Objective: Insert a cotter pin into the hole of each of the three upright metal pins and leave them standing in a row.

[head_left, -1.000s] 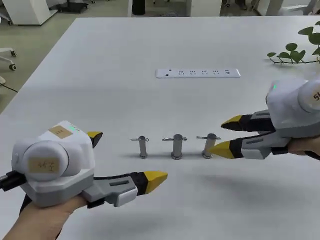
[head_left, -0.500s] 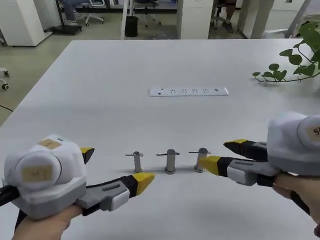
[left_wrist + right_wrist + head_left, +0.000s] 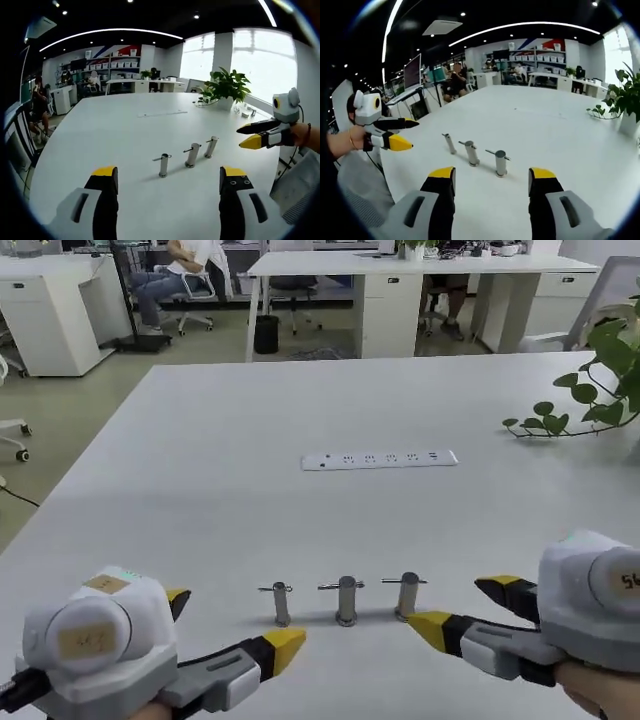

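The 3 upright metal pins are silver-grey on a plain, pale grey tabletop. The left hand-held gripper and the right hand-held gripper each have a white body and grey-and-black jaws with yellow tips. Tan labels patch the white. The power strip is white and the plant is green.

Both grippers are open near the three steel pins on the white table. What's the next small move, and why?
Probably ease the right gripper away from the nearest short upright steel pin. All three pins stand in a row, each with a thin wire cotter pin through its top, and the left gripper is open and empty too, so nothing seems left to insert.
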### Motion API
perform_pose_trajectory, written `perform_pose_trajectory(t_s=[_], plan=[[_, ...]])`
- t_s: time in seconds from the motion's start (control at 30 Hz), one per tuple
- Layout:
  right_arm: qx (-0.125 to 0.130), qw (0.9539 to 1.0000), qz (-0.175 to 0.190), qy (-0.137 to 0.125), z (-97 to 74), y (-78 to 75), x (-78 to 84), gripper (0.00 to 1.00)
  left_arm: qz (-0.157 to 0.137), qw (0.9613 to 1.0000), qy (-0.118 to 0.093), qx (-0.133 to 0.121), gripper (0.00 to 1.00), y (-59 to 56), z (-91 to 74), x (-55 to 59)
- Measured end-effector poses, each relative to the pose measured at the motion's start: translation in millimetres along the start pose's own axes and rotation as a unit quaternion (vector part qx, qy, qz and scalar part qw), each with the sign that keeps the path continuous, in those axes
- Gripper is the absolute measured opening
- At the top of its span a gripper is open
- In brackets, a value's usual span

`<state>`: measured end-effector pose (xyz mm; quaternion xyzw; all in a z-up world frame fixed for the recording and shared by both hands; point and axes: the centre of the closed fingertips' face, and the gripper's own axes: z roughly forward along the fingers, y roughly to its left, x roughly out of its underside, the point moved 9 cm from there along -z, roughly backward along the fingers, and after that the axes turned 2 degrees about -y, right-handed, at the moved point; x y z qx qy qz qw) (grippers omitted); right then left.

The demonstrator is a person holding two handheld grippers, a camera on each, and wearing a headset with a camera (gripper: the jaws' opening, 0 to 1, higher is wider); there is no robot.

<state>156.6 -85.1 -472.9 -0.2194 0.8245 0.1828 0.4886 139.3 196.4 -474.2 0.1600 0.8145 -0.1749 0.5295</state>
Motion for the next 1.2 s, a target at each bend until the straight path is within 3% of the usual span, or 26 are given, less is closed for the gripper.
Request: perform_pose_trajectory(t_s=[0.5, 1.2], plan=[[-0.009, 0.9996, 0.023, -0.014, 2.3, 9.9, -5.0, 0.56, -0.003, 1.0000, 0.004, 0.002, 0.83, -4.8, 10.0, 2.1], [-0.016, 0.9994, 0.029, -0.004, 9.5, 15.0, 4.9, 0.57, 0.003, 0.9999, 0.013, 0.003, 0.83, -5.4, 16.7, 4.0]])
